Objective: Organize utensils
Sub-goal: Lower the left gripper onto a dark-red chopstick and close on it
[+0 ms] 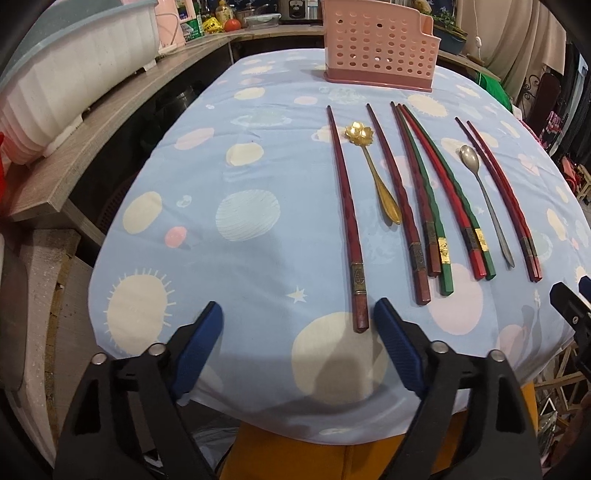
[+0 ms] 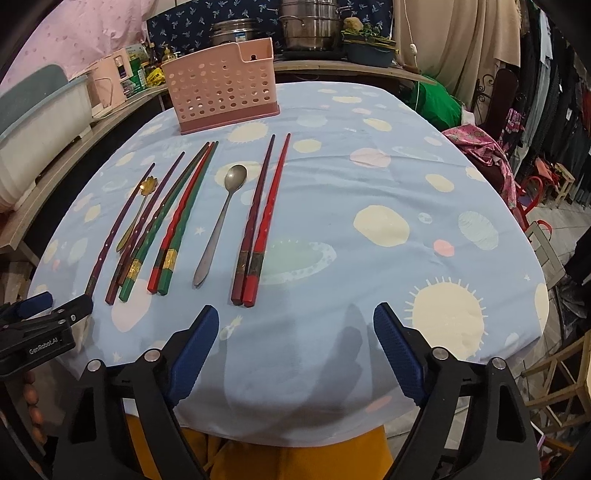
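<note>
My desk [image 1: 258, 258] wears a pale blue cloth [image 2: 369, 184] dotted with suns and planets. On it lie dark red, red and green chopsticks [image 1: 424, 192] in a row, a gold flower spoon [image 1: 373, 173], a grey metal spoon [image 2: 221, 218], and a pink perforated holder [image 2: 221, 88] standing at the far edge.

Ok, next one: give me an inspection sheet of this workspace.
Surface: tablecloth, blue, dotted, flat.
Job's things: chopsticks, gold spoon and steel spoon lie in a row; pink holder upright behind them.
Clutter: nothing seen on the cloth.
Grippers: left gripper and right gripper open, empty.
Cables: white cord by the curtain.
Surroundings: pots, tub, shelves.
</note>
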A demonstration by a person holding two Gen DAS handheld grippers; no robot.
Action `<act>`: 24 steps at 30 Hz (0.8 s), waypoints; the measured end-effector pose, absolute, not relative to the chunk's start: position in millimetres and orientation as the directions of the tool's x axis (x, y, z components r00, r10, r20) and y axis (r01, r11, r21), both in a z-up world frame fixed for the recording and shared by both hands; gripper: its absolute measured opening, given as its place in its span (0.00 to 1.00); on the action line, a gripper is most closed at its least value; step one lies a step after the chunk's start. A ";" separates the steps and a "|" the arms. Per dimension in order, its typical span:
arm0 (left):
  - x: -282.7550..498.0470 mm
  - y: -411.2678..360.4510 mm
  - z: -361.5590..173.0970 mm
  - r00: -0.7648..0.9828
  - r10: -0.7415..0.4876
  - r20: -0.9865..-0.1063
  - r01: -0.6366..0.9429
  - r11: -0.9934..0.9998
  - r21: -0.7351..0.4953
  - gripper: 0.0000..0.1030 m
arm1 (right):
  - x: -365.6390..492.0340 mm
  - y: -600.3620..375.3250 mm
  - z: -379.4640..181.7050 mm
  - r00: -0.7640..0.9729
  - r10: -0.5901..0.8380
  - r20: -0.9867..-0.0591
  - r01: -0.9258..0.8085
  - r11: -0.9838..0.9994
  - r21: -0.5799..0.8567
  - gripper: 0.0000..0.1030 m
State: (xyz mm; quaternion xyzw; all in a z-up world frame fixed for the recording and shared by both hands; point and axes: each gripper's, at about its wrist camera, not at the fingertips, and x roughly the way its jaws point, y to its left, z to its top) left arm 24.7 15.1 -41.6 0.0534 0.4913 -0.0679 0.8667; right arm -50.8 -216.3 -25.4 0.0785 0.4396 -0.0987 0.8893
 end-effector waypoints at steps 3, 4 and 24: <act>26.0 15.6 -40.0 0.514 -0.087 -0.854 0.179 0.984 0.007 0.62 | -50.4 -217.3 -27.6 0.591 -0.093 -0.801 0.242 0.968 0.067 0.71; 26.3 15.5 -39.3 0.514 -0.095 -0.852 0.183 0.983 0.000 0.56 | -50.3 -217.2 -27.9 0.590 -0.088 -0.802 0.241 0.968 0.071 0.70; 32.0 13.3 -36.9 0.524 -0.109 -0.845 0.202 0.979 -0.001 0.26 | -37.9 -213.3 -35.3 0.597 -0.079 -0.799 0.207 0.977 0.059 0.47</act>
